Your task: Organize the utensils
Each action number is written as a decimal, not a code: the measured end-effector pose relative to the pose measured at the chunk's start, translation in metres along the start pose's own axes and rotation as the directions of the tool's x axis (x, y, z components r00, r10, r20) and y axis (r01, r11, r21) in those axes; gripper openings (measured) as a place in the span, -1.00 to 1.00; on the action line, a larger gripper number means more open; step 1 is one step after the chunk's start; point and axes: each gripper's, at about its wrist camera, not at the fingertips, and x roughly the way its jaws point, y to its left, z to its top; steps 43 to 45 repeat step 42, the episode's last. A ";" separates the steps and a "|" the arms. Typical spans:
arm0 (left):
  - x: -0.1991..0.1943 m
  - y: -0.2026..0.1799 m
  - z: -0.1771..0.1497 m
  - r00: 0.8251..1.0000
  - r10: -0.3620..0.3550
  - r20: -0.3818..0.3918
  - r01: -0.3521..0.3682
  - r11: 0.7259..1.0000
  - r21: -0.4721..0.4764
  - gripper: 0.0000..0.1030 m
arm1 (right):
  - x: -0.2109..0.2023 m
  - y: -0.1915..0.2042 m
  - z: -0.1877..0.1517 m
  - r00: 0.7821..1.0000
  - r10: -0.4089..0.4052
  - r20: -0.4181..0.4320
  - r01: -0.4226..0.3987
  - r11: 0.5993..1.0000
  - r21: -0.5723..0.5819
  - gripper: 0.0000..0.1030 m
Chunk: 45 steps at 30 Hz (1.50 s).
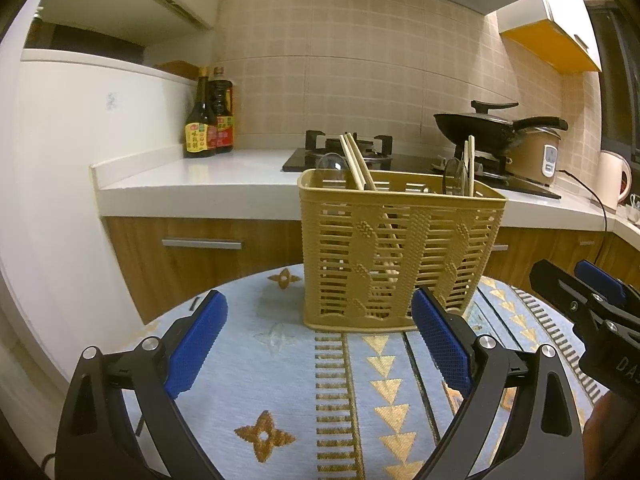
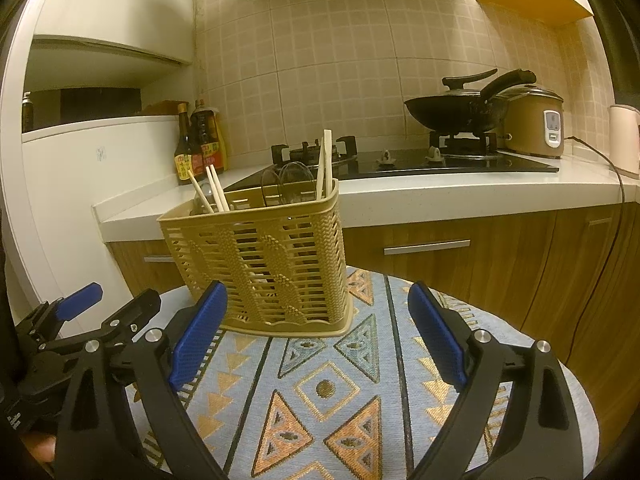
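Both the left tongs and right tongs gape wide, empty, just before the utensil basket holding chopsticks.

A home kitchen: a tiled wall, a gas stove with a black wok, a rice cooker, sauce bottles, and wooden cabinets under a white counter.

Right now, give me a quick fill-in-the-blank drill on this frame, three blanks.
1. The chopsticks stand in the tan ____.
2. Both the left hand-held gripper and the right hand-held gripper are ____, holding nothing.
3. The black wok sits on the ____.

Missing words: basket; open; stove
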 end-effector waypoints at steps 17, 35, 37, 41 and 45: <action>-0.001 -0.003 0.000 1.000 0.005 0.005 -0.005 1.000 0.005 0.78 | 0.000 0.002 -0.001 1.000 0.005 -0.005 -0.005 1.000 0.001 0.70; -0.006 -0.007 0.001 1.000 0.019 0.020 -0.019 1.000 0.023 0.79 | 0.001 0.003 -0.002 1.000 0.005 -0.010 -0.005 1.000 -0.001 0.70; -0.005 -0.004 0.002 1.000 0.020 0.013 -0.020 1.000 0.012 0.80 | 0.002 0.002 -0.002 1.000 0.006 -0.011 -0.006 1.000 0.001 0.70; -0.004 -0.001 0.001 1.000 0.004 0.005 -0.004 1.000 -0.001 0.80 | 0.002 0.002 -0.002 1.000 0.007 -0.012 -0.007 1.000 0.001 0.70; -0.004 -0.001 0.001 1.000 0.000 0.004 0.000 1.000 -0.001 0.80 | 0.002 0.002 -0.001 1.000 0.007 -0.012 -0.007 1.000 0.000 0.70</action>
